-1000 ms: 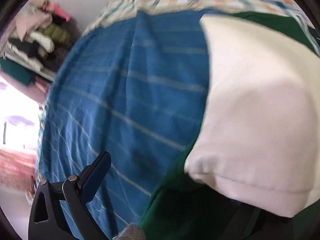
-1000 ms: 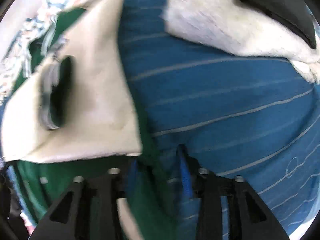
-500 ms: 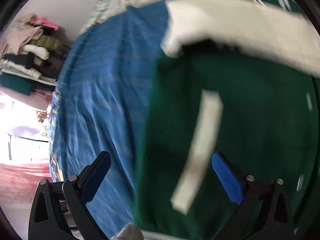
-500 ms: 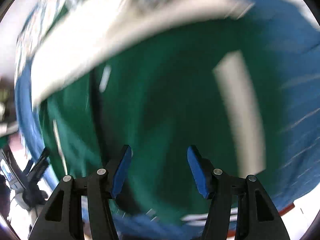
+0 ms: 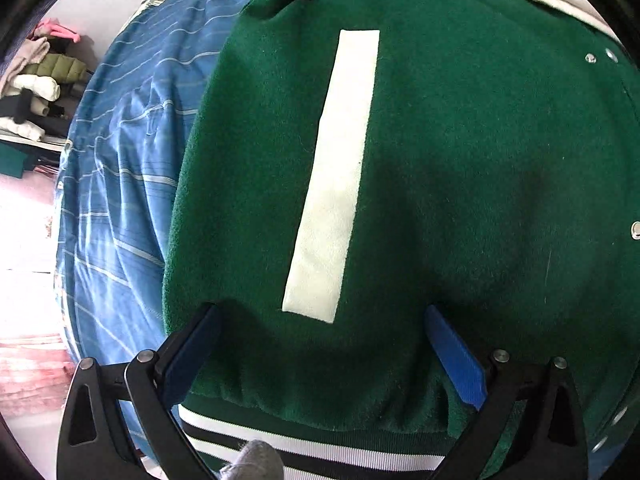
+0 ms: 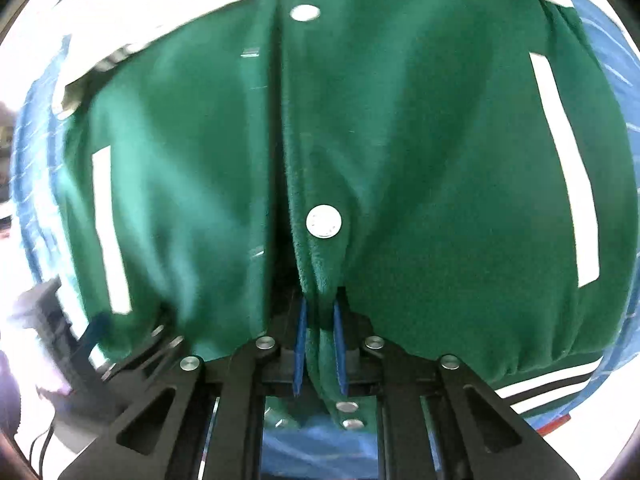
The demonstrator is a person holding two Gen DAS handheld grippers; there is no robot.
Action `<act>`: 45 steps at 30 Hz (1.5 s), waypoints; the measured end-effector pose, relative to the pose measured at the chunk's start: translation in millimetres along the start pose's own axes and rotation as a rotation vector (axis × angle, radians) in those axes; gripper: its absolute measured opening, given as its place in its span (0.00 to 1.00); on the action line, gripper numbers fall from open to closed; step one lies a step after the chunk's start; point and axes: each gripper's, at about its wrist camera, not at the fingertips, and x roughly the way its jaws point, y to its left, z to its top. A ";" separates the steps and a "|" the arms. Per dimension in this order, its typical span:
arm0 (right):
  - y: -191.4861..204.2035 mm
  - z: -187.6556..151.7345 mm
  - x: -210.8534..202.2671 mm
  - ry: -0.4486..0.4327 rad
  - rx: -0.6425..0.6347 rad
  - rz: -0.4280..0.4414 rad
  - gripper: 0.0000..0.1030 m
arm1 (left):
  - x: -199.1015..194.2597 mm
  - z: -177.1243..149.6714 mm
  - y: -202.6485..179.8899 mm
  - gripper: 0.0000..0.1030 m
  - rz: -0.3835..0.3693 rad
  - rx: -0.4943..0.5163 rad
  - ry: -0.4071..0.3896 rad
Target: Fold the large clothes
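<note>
The right gripper [image 6: 319, 344] is clamped on a pinched fold of the green jacket [image 6: 420, 184]; its blue pads [image 6: 299, 352] have just been closing and now press the placket edge from both sides, with cloth bunched between them. Just beyond the pads sits a round silver snap [image 6: 324, 221] on the same fold, and another snap [image 6: 305, 12] lies farther along the front opening. A white pocket strip [image 6: 566, 168] runs down the right side of the jacket front and a second white strip [image 6: 108, 232] down the left. The striped hem [image 6: 544, 386] shows at the near right.

The left gripper [image 5: 320, 352] stands released, its blue fingers [image 5: 454, 354] spread wide over the jacket's near edge with nothing pressed between them; whether the tips touch the cloth I cannot tell. Between and beyond them lies a long white strip [image 5: 340, 176] on the green felt [image 5: 480, 152], and the black-and-white ribbed hem [image 5: 320, 446] runs across just near the fingers.

The jacket lies spread on a blue striped bedcover [image 5: 120, 184], which shows to its left. Far to the left, past the bed's edge, a pile of clothes [image 5: 40, 80] is stacked against the wall.
</note>
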 end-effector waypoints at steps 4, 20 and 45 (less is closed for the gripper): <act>-17.4 8.8 28.9 0.164 0.030 0.083 0.24 | 4.4 -2.9 10.2 1.00 -0.043 -0.036 -0.044; -72.0 -25.4 30.1 0.152 0.120 0.179 0.05 | -11.0 4.1 62.3 1.00 -0.131 -0.025 0.037; -362.3 162.5 -133.6 -0.198 0.204 0.110 0.39 | -55.6 50.1 38.8 1.00 -0.016 -0.198 -0.120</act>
